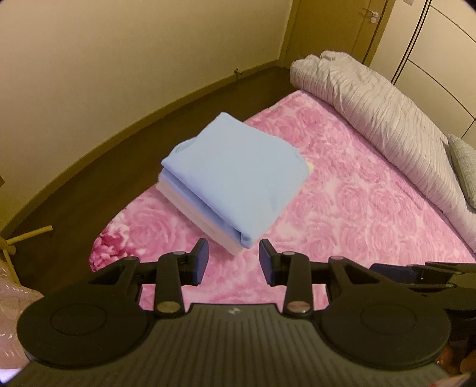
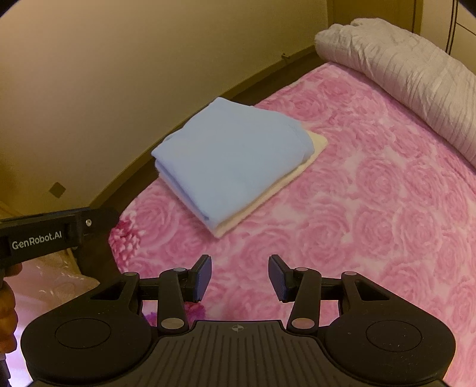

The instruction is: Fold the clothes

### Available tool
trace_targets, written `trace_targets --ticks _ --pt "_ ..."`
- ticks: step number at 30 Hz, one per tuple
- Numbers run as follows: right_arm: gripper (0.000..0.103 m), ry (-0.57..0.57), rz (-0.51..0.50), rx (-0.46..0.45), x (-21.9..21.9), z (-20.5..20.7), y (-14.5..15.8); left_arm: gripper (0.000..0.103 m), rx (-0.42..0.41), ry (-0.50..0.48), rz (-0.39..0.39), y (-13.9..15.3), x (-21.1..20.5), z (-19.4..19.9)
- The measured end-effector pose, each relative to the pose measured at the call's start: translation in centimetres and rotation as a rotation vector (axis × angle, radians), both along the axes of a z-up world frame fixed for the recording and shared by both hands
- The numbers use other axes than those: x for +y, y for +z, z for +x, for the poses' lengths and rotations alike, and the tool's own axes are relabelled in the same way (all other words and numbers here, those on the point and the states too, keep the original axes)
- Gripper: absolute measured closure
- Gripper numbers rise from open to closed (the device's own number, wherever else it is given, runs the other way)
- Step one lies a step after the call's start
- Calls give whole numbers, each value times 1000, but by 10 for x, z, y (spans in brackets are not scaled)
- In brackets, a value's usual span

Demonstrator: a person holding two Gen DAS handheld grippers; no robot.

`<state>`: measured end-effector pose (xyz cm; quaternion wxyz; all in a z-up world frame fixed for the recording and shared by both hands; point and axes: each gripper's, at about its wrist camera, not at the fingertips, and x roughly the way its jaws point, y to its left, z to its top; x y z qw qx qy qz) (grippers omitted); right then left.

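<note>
A folded light blue garment (image 1: 235,175) lies on top of a folded cream garment (image 1: 196,208) near the corner of the pink rose-pattern bed cover (image 1: 342,208). The stack also shows in the right wrist view, blue (image 2: 235,154) over cream (image 2: 315,143). My left gripper (image 1: 233,259) is open and empty, hovering just short of the stack's near corner. My right gripper (image 2: 240,275) is open and empty, a little further back from the stack. The left gripper's body (image 2: 53,235) shows at the left of the right wrist view.
A rolled grey-white quilt (image 1: 386,119) lies along the far right of the bed, with a grey pillow (image 1: 464,160) beside it. The dark floor (image 1: 74,178) and beige wall run left of the bed. A wooden stand (image 1: 26,238) and a door (image 1: 333,26) are in view.
</note>
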<state>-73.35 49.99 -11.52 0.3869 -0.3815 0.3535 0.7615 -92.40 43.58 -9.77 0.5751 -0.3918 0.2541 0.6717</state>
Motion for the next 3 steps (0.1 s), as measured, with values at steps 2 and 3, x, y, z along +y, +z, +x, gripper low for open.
trace_targets --ticks 2,3 --pt "57 6 9 4 -4 2 3 70 10 11 12 4 -4 2" --pt "57 8 14 7 -6 2 4 70 12 11 15 6 -6 3"
